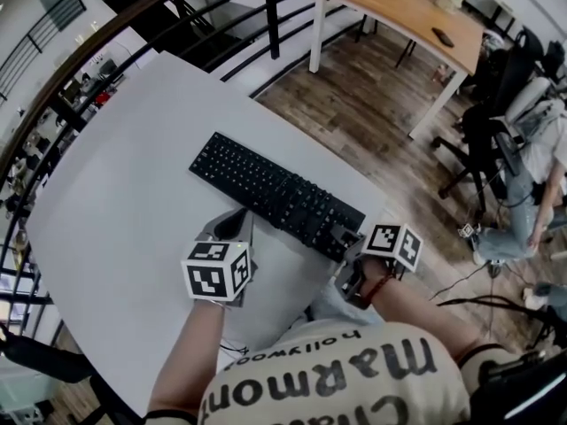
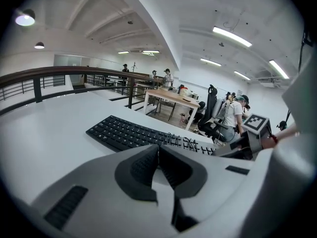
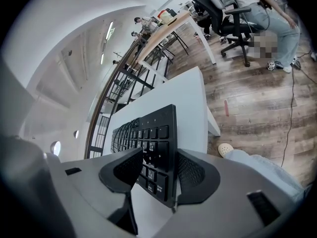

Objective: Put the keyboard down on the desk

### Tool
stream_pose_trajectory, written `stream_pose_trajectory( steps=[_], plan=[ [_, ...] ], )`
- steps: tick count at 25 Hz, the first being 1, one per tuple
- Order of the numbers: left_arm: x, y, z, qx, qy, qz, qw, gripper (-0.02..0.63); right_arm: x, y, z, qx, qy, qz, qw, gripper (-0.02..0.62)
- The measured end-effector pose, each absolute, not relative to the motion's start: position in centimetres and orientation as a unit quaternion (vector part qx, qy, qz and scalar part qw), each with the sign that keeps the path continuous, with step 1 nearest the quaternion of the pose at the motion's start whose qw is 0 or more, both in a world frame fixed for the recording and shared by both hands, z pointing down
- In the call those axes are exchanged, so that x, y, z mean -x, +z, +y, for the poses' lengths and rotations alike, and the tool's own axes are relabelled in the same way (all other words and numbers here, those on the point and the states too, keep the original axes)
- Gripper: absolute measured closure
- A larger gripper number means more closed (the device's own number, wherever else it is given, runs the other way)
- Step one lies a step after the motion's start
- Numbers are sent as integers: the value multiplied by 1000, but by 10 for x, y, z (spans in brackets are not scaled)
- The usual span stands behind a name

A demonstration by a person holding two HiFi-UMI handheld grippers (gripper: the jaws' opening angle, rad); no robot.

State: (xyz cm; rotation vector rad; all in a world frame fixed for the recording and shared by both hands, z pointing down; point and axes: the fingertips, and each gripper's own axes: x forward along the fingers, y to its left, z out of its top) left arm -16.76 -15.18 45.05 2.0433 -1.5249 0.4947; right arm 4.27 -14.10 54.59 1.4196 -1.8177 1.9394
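A black keyboard (image 1: pixel 275 193) lies slantwise on the white desk (image 1: pixel 133 175), its near end toward the desk's right front edge. My right gripper (image 1: pixel 347 240) is at that near end, and in the right gripper view the keyboard (image 3: pixel 153 138) stands between the pads of my right gripper (image 3: pixel 159 175), which are shut on its short end. My left gripper (image 1: pixel 232 227) hovers just left of the keyboard's front edge. In the left gripper view the jaws of my left gripper (image 2: pixel 159 150) are shut with nothing in them, and the keyboard (image 2: pixel 129 133) lies just beyond.
A dark curved railing (image 1: pixel 133 25) runs behind the desk. On the wooden floor to the right stand a wooden table (image 1: pixel 399 7) and office chairs (image 1: pixel 496 104), with a seated person (image 1: pixel 540 166). Cables (image 1: pixel 469 282) lie on the floor.
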Motion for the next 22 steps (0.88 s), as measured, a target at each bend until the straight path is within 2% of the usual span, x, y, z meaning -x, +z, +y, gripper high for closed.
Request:
stream_pose_trajectory(
  steps=[22],
  plan=[
    [167, 468, -130, -764, 204, -544, 280, 595, -38, 548, -129, -487, 638, -594, 59, 373]
  ],
)
